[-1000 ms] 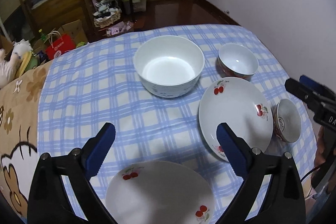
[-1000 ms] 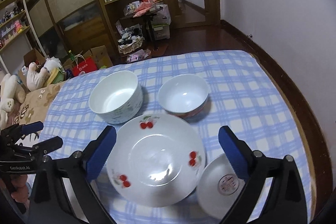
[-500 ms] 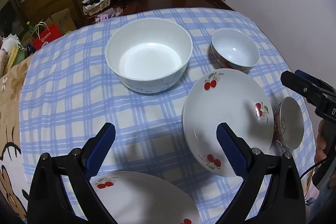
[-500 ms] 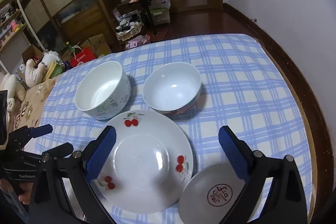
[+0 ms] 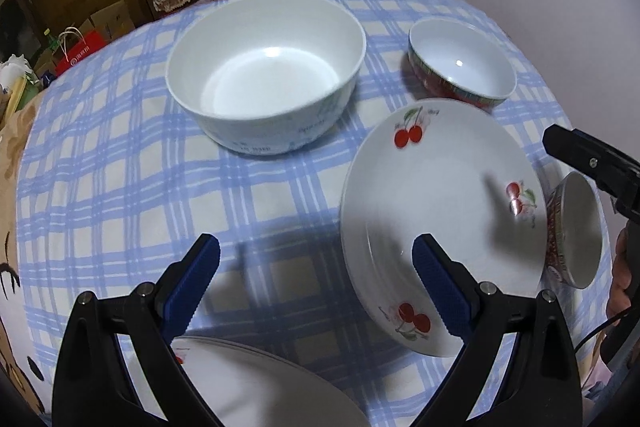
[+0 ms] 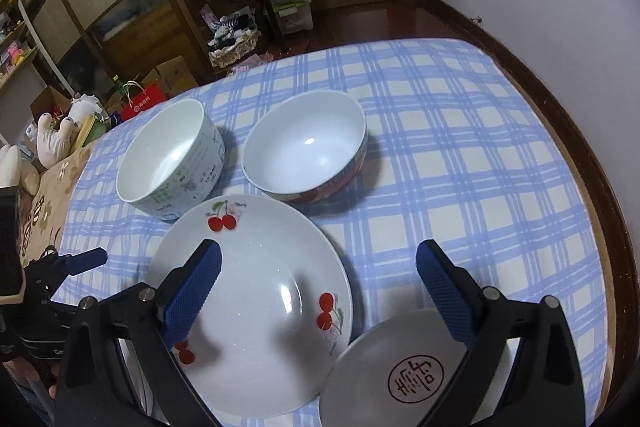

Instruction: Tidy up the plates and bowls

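While both tools, left (image 5: 312, 275) and right (image 6: 316, 279), gape empty, the cloth (image 6: 460, 147) bears two cherry plates (image 6: 256, 307); three bowls (image 6: 304, 147).

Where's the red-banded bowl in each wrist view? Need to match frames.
Left wrist: red-banded bowl upper right, beyond the cherry plate.
Right wrist: bowl centre, just beyond the same plate.
Shared landmark: large white bowl, to its left in both.
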A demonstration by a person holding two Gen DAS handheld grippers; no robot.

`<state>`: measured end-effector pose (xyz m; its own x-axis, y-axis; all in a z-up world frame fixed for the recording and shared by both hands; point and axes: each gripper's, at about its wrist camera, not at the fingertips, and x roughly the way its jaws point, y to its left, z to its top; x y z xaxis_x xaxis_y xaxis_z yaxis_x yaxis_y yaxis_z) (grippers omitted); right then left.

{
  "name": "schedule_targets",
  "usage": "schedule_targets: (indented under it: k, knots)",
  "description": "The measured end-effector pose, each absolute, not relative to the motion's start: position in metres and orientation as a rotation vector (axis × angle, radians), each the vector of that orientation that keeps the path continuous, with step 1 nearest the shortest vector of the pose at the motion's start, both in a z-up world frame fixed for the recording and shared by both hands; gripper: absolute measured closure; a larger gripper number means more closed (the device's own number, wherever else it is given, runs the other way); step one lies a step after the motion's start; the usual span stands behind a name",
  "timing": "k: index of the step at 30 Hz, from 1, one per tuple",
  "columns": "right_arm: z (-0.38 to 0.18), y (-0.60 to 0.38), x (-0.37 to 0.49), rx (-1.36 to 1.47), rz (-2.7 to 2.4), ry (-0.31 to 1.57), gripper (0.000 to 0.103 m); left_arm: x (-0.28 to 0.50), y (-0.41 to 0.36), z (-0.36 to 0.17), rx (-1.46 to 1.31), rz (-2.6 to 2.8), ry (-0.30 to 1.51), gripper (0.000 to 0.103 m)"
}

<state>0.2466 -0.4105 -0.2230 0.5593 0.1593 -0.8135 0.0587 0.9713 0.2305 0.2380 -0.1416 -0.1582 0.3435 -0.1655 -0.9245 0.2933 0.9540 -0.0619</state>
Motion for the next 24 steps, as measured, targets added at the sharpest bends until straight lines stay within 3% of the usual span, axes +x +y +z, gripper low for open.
schedule_targets:
  k: [5, 9, 14, 16, 19, 23, 24]
  knots:
    - [-0.237, -0.410, 0.253, 0.241, 0.094, 1.034, 0.002, 0.238, -0.148, -0.171, 0.131, -0.313, 1.214, 0.008]
    - [-0.249, -0.410, 0.259, 0.243, 0.112, 1.099, 0.011, 0.238, -0.153, -0.179, 0.138, -0.320, 1.233, 0.009]
    - [-0.257, -0.406, 0.263, 0.180, 0.098, 1.133, 0.012, 0.237, -0.155, -0.188, 0.144, -0.321, 1.258, 0.025]
    - [-0.259, -0.405, 0.265, 0.181, 0.107, 1.141, 0.017, 0.237, -0.157, -0.191, 0.144, -0.315, 1.260, 0.031]
    - [-0.260, -0.404, 0.267, 0.166, 0.109, 1.154, 0.029, 0.236, -0.158, -0.193, 0.116, -0.328, 1.263, 0.041]
    - [-0.265, -0.402, 0.271, 0.158, 0.141, 1.193, 0.067, 0.234, -0.162, -0.191, 0.086, -0.350, 1.265, 0.060]
    - [-0.265, -0.401, 0.272, 0.151, 0.143, 1.201, 0.071, 0.234, -0.161, -0.190, 0.079, -0.354, 1.266, 0.064]
